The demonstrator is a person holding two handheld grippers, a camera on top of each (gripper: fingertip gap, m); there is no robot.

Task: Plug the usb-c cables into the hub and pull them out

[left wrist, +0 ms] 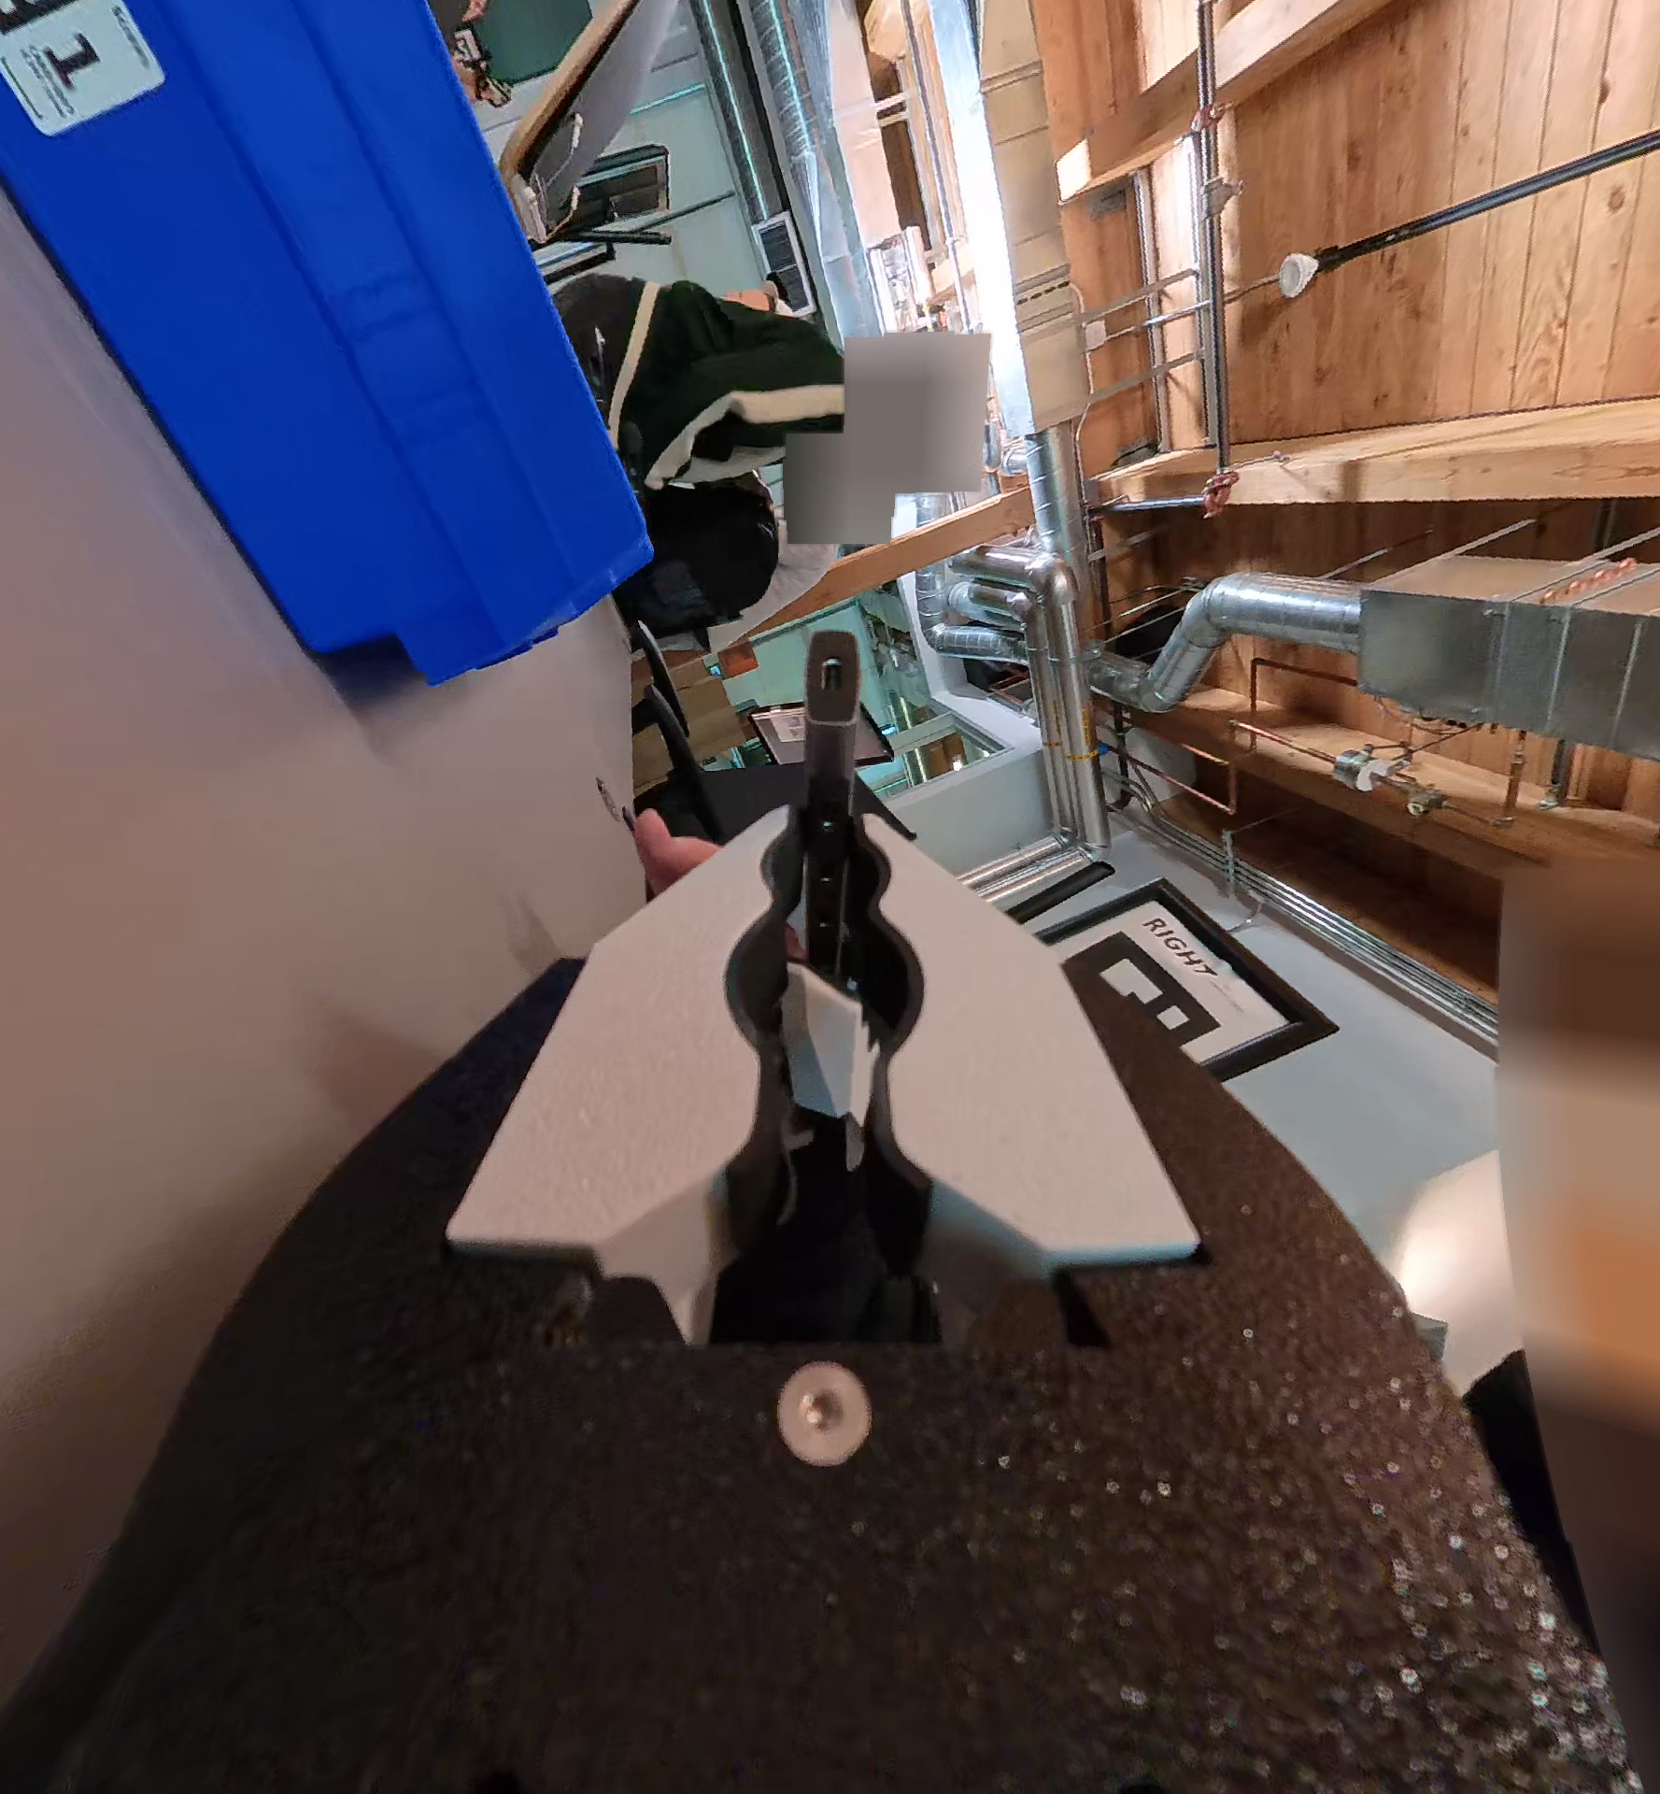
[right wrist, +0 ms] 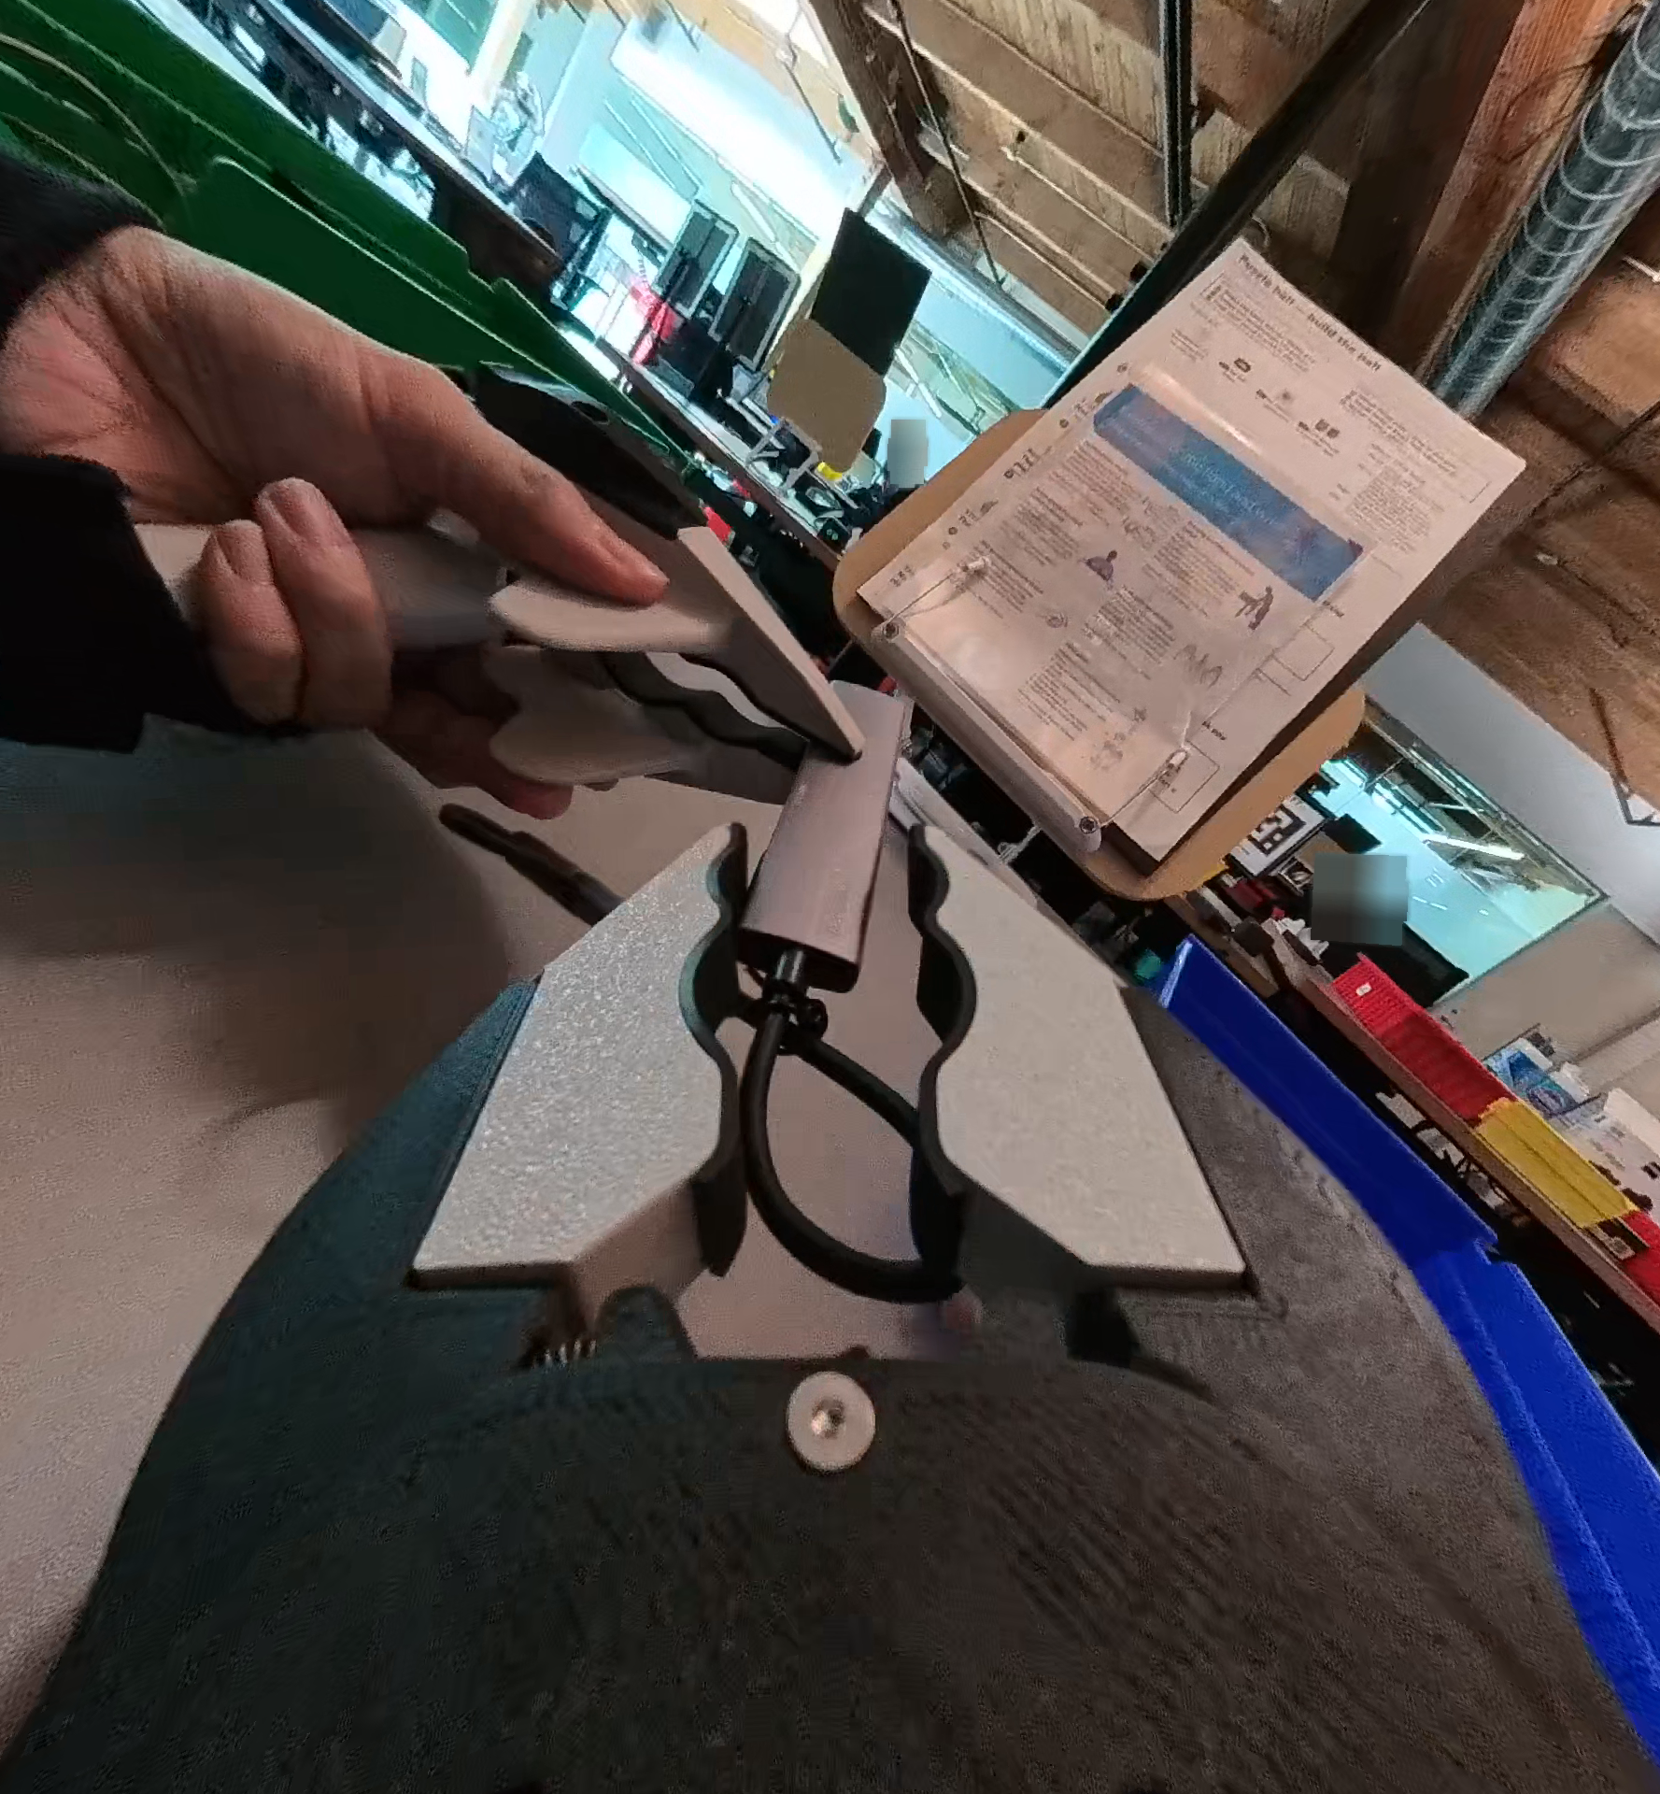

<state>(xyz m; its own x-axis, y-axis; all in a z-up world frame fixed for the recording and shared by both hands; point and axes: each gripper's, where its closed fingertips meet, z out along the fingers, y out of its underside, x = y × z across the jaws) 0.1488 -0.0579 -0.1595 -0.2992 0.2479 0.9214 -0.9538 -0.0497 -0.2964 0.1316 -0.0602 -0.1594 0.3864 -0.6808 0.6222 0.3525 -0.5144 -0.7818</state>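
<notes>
My left gripper (left wrist: 826,825) is shut on a slim grey hub (left wrist: 830,699), which sticks out forward edge-on past the fingertips. In the right wrist view a hand holds that left gripper (right wrist: 835,752), clamped on the hub's far end. The hub (right wrist: 821,854) is lifted off the table and its near end lies between the fingers of my right gripper (right wrist: 826,840), which is open around it with a gap on the right side. The hub's black cable (right wrist: 777,1146) loops down between the right fingers. Another dark cable (right wrist: 525,854) lies on the table beyond.
A blue bin (left wrist: 321,340) stands on the grey table (right wrist: 127,1068) by the left gripper, and its blue rim (right wrist: 1389,1165) shows to my right. A green crate (right wrist: 321,243) is behind the hand. An instruction sheet on a stand (right wrist: 1146,602) is ahead. A person in a dark jacket (left wrist: 709,408) is beyond the bin. Left and right tips are no more than a few centimetres apart.
</notes>
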